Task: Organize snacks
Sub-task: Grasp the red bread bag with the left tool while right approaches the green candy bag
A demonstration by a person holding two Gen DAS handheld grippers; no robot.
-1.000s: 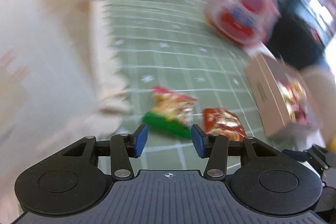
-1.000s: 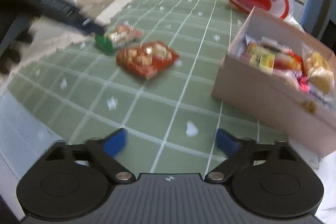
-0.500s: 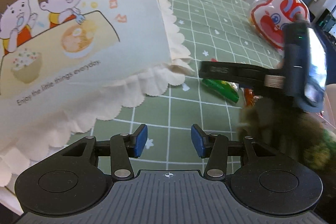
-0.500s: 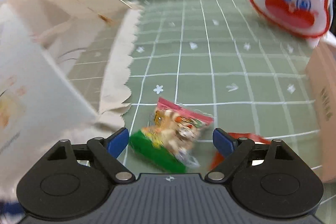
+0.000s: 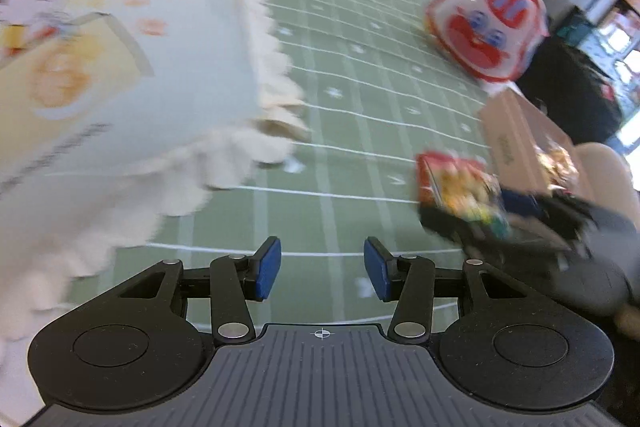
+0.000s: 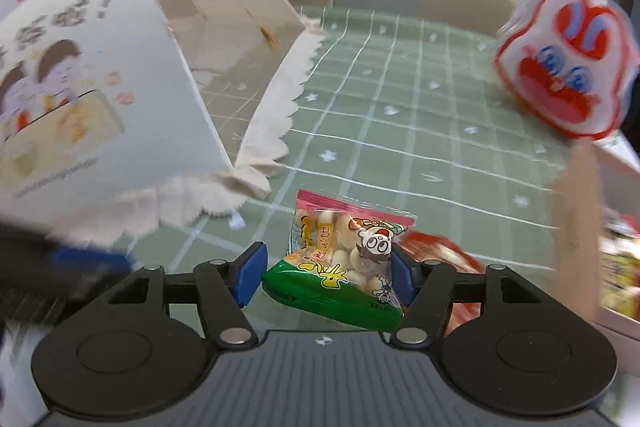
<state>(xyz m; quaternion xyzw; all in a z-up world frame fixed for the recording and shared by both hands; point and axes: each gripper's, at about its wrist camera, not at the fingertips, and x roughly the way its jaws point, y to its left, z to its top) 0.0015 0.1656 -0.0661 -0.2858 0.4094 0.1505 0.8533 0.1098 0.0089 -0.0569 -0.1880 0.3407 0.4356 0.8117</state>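
right gripper (image 6: 325, 277) has the green-and-pink snack packet (image 6: 340, 267) sitting between its blue pads, and the jaws are closing on it. the right pad looks like it's touching the packet's edge, but the left pad shows a sliver of gap, so i wouldn't call it clamped yet. the packet lies on the green checked tablecloth (image 6: 400, 131), just in front of the scalloped edge of the cartoon-print food cover (image 6: 100, 99), with a red snack packet (image 6: 448, 255) right behind it. if i were doing this, i'd squeeze until the film crinkles and no further, since those look like puffed bites inside and they'd probably crush. i'd catch the fat middle, not the slippery sealed end, then lift straight up so the red one isn't dragged along. it likely goes in the cardboard box (image 5: 516, 135) on the right, which already has snacks in it. left gripper (image 5: 322, 269) hangs over bare cloth with its jaws apart and nothing in them, so keep it out of the way.
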